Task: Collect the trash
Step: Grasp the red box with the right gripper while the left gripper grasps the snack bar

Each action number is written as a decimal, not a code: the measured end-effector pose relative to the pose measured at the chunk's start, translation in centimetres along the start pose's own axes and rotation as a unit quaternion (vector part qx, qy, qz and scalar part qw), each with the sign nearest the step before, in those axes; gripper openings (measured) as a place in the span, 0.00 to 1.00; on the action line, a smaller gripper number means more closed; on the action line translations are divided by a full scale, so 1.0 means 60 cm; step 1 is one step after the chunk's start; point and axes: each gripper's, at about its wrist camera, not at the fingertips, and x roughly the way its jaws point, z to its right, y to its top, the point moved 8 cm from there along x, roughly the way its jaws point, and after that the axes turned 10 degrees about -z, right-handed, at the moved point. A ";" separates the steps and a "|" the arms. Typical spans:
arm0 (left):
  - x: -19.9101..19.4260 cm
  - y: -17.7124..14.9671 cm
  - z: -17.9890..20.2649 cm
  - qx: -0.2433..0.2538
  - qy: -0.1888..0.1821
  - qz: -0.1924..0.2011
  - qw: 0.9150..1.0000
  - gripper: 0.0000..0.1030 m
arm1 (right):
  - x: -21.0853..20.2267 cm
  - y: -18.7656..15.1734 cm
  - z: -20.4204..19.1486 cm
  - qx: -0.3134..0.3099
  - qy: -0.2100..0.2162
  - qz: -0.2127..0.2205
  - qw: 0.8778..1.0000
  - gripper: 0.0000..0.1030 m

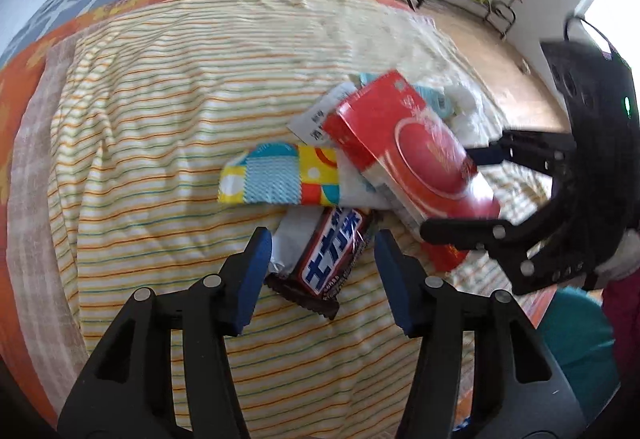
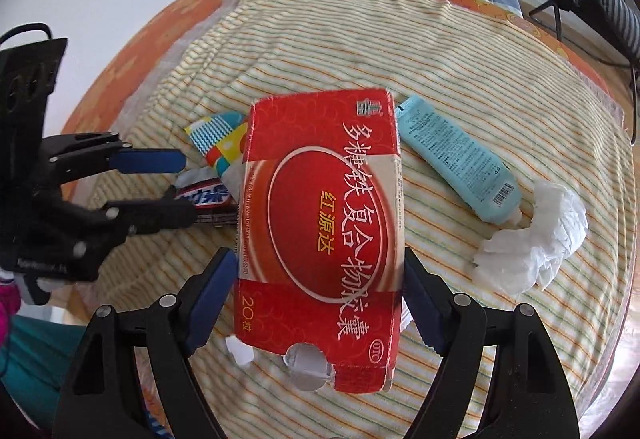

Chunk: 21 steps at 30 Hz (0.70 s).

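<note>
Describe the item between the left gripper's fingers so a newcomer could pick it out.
On the striped bedsheet sits a small pile of trash. At its near edge, between the left gripper's open blue pads, lies a candy bar wrapper. It is the only dark brown piece, with bold white lettering on blue, unlike the red box and the yellow patterned packet behind it.

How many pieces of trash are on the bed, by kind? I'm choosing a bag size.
Cardboard box: 1, the red box
Wrappers: 2, the candy bar wrapper and the colourful patterned pack
Tube: 1, the light blue tube
Crumpled tissue: 1, the white tissue
Paper slip: 1, the printed slip
Total: 6
</note>
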 end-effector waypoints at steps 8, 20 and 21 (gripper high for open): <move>0.023 -0.005 0.009 0.027 0.041 -0.008 0.999 0.54 | -0.012 0.003 0.036 0.058 -0.001 0.008 0.998 0.78; 0.022 -0.004 -0.006 0.014 0.062 -0.003 0.998 0.23 | 0.000 0.010 0.020 0.053 -0.019 0.000 0.998 0.80; 0.020 -0.006 -0.008 0.010 0.059 -0.003 0.998 0.23 | 0.002 0.011 0.019 0.053 -0.025 0.000 0.998 0.80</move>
